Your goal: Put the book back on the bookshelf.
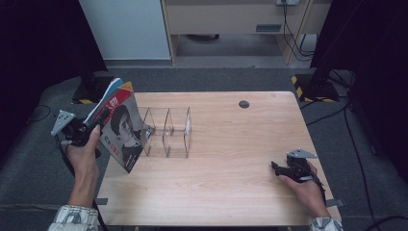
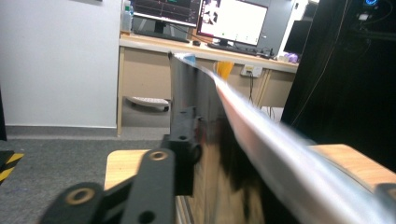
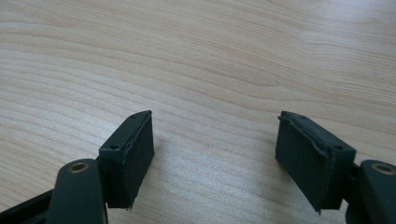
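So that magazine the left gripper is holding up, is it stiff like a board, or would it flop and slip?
Probably floppy: the magazine is thin, and its pages fan apart at the top corner while the left gripper pinches one edge. Its cover looks glossy in the left gripper view, so it may slide if the grip loosens. It seems light, held up by one edge alone.

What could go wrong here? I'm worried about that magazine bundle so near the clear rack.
The left gripper pinches the magazines at one edge, tilted; they may splay or slip. Their lower corner hangs close to the clear rack, which could get knocked. The right gripper rests open, far off, giving no support.
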A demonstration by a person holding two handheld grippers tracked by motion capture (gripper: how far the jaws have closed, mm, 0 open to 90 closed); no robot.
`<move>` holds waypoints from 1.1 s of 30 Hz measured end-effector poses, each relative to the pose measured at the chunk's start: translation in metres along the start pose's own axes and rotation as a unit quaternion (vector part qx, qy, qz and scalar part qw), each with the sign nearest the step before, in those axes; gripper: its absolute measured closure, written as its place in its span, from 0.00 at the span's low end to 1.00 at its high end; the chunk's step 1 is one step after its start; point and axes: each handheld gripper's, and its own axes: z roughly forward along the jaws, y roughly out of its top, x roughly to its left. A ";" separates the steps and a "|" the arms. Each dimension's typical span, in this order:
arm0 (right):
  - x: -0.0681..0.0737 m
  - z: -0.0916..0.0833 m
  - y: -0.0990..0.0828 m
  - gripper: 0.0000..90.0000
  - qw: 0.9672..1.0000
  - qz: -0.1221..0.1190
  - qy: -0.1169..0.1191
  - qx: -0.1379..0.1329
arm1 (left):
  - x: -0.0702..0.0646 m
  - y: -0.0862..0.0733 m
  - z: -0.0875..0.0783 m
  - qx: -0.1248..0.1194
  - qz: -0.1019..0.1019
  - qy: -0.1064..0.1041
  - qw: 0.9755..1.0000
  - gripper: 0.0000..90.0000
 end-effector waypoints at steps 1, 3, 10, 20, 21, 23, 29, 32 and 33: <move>0.000 0.000 0.000 0.31 1.000 0.001 -0.002 -0.001 | 0.001 0.001 0.000 0.004 0.001 0.001 1.000 0.68; 0.000 0.000 0.000 0.31 1.000 0.001 0.000 0.000 | 0.002 0.001 -0.001 0.004 0.007 0.004 1.000 0.64; 0.001 0.000 0.000 0.30 1.000 0.002 -0.001 0.000 | 0.004 -0.005 -0.002 0.013 0.004 0.011 1.000 0.47; 0.001 0.000 0.000 0.30 1.000 0.002 -0.001 0.000 | 0.001 -0.010 -0.002 0.029 0.003 0.010 1.000 0.23; 0.001 0.000 0.000 0.30 1.000 0.002 -0.001 0.000 | 0.001 -0.010 -0.002 0.031 0.002 0.010 0.999 0.20; 0.001 0.000 0.000 0.30 1.000 0.002 -0.001 0.000 | 0.000 -0.011 -0.003 0.032 0.005 0.004 0.999 0.16; 0.001 0.000 0.000 0.30 1.000 0.003 -0.001 0.000 | -0.004 -0.014 -0.003 0.044 0.019 -0.002 0.999 0.10; 0.001 0.000 0.000 0.30 1.000 0.004 0.001 0.000 | -0.005 -0.016 -0.005 0.047 0.025 0.003 0.999 0.09; 0.001 0.000 0.000 0.30 1.000 0.003 0.001 0.000 | -0.005 -0.016 -0.005 0.049 0.024 0.002 0.999 0.09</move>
